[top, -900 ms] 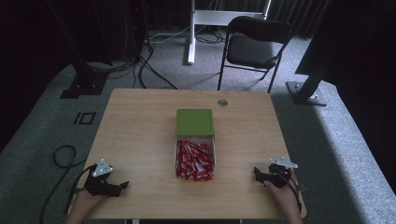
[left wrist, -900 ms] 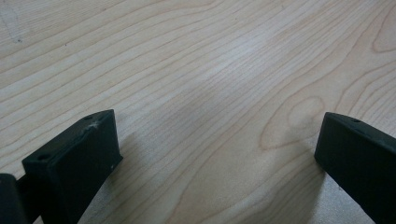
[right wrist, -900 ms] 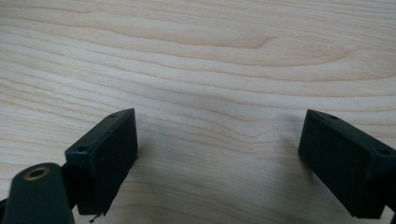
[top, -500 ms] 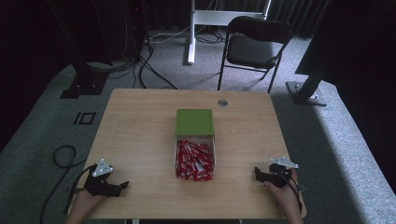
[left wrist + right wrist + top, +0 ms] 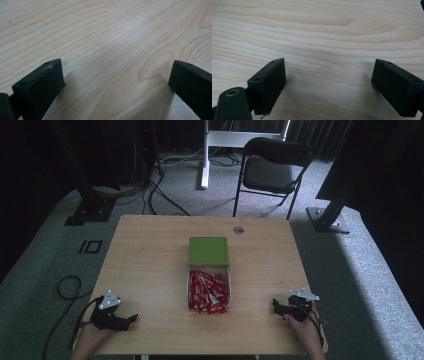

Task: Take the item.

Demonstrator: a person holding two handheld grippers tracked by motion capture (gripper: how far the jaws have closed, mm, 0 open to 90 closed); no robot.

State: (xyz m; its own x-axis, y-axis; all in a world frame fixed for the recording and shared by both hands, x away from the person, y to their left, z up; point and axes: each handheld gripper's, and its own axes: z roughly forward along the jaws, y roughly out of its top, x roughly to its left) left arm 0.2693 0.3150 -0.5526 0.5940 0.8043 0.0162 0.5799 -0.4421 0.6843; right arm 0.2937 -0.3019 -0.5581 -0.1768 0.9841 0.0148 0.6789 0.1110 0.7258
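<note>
High view: both hands rest at the near edge of the surface [image 5: 150,260], left claw [image 5: 131,320] and right claw [image 5: 276,306] open and empty. Red packets [image 5: 207,292] fill a clear tray below the green box [image 5: 208,251]. Work seems unstarted; next, reach for a packet.

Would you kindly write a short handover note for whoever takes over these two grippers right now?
Left gripper: open, empty, resting on the table at its near left corner.
Right gripper: open, empty, at the near right edge.
Clear box of red packets sits mid-table; its green lid lies just behind it.
Done: lid already off.
Left: packets untouched; neither gripper has reached the box yet.
</note>
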